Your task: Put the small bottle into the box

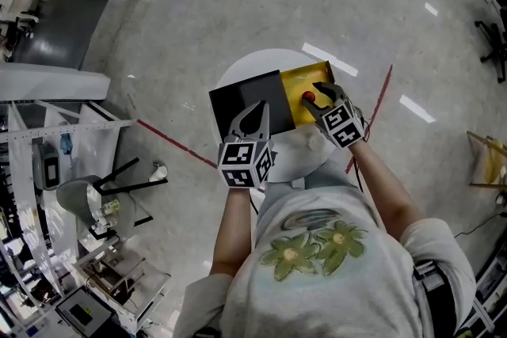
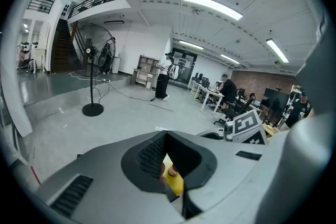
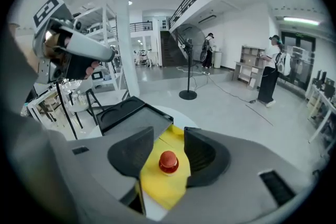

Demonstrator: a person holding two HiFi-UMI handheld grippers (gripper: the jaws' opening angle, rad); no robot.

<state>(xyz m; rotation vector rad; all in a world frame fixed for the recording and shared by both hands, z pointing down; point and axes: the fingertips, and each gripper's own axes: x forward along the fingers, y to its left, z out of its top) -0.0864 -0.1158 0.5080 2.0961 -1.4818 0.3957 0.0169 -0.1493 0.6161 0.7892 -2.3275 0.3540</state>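
Closest to the head camera was the person's pale shirt [image 1: 317,249] with its flower print, and both forearms reached out from it over a round white surface [image 1: 245,67]. On that surface sat the box [image 1: 299,81], its yellow inside facing up, with its black lid [image 1: 242,103] lying open and flat just beside it on the left.

The small bottle [image 1: 308,98] was inside the box, resting on the yellow floor with its red cap up. In the right gripper view the bottle [image 3: 168,161] showed between the two jaws but clear of both pads, with yellow box floor [image 3: 157,186] visible all round it. The right gripper [image 1: 318,99] hung over the box with its jaws wide apart and nothing in them; its own view showed the gap between the tips [image 3: 169,131] and the black lid [image 3: 131,118] beyond.

The left gripper [image 1: 257,107] was over the lid, pointing toward the box. In its own view the jaws met at their tips [image 2: 167,134] with nothing clamped, and through the narrow wedge behind the tips a sliver of the yellow box [image 2: 177,184] and the bottle's red cap [image 2: 172,170] could be seen. Whether the left gripper touched the lid could not be told.

A red tape line [image 1: 170,138] ran across the grey floor.
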